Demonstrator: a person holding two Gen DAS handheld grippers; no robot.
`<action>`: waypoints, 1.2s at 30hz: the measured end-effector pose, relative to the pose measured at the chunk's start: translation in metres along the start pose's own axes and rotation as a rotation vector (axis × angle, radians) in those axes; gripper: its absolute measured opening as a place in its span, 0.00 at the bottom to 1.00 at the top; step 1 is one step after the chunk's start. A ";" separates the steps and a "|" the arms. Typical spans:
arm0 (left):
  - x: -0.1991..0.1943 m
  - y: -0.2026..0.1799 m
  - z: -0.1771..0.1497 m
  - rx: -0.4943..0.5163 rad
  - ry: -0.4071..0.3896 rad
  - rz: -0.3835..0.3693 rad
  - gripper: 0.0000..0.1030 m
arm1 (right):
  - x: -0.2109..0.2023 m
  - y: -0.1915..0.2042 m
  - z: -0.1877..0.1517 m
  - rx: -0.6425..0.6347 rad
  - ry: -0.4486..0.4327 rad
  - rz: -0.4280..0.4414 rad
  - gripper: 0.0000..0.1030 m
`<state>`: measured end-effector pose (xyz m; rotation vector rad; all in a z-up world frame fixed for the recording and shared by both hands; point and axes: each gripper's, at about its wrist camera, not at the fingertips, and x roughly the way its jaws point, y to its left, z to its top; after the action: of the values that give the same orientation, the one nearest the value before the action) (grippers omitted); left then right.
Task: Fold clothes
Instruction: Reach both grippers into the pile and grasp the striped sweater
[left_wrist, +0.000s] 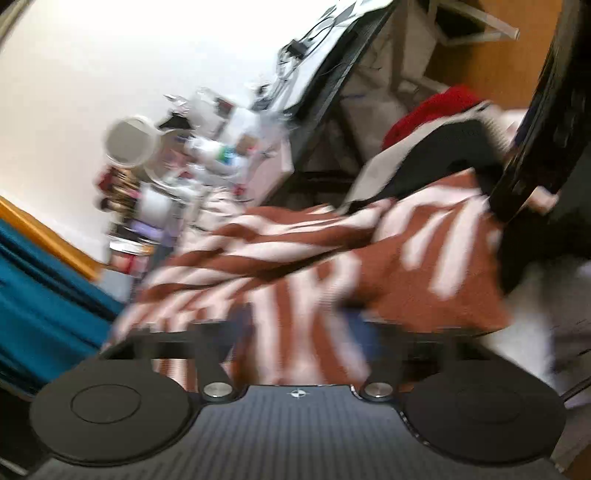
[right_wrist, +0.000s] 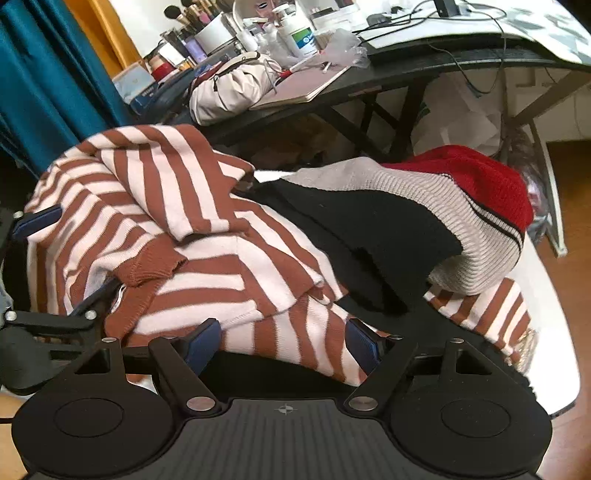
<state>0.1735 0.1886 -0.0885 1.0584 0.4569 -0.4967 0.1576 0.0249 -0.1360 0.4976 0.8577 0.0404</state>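
Note:
A brown-and-white striped sweater (right_wrist: 192, 229) lies crumpled on a white surface (right_wrist: 546, 295). A black, grey and red knit sweater (right_wrist: 424, 214) lies on its right part. My right gripper (right_wrist: 284, 343) is open, its blue pads (right_wrist: 205, 341) either side of the striped hem, not closed on it. My left gripper (right_wrist: 66, 266) shows at the left in the right wrist view, its fingers spread over the striped sweater. The left wrist view is blurred; the striped sweater (left_wrist: 314, 266) fills it, cloth lies between the left gripper's (left_wrist: 299, 336) fingers, and its tips are hidden.
A black desk (right_wrist: 388, 70) behind holds a cream bag (right_wrist: 236, 88), a notebook, bottles, makeup brushes and cables. Teal curtains (right_wrist: 40, 85) hang at the left. A wooden floor (right_wrist: 569, 177) shows at the right. A black arm-like object (left_wrist: 535, 129) crosses the left wrist view's right side.

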 end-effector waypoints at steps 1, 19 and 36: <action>-0.002 0.003 0.001 -0.039 -0.008 -0.002 0.09 | 0.001 0.000 -0.002 -0.019 -0.001 -0.007 0.71; -0.104 0.083 0.019 -0.540 -0.179 0.322 0.07 | -0.001 0.037 0.009 -0.245 -0.110 0.083 0.82; -0.064 0.042 -0.003 -0.482 -0.031 0.294 0.44 | -0.032 0.026 0.059 -0.029 -0.337 0.042 0.05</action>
<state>0.1466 0.2184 -0.0230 0.6354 0.3610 -0.1281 0.1841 0.0169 -0.0699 0.4785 0.5161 0.0066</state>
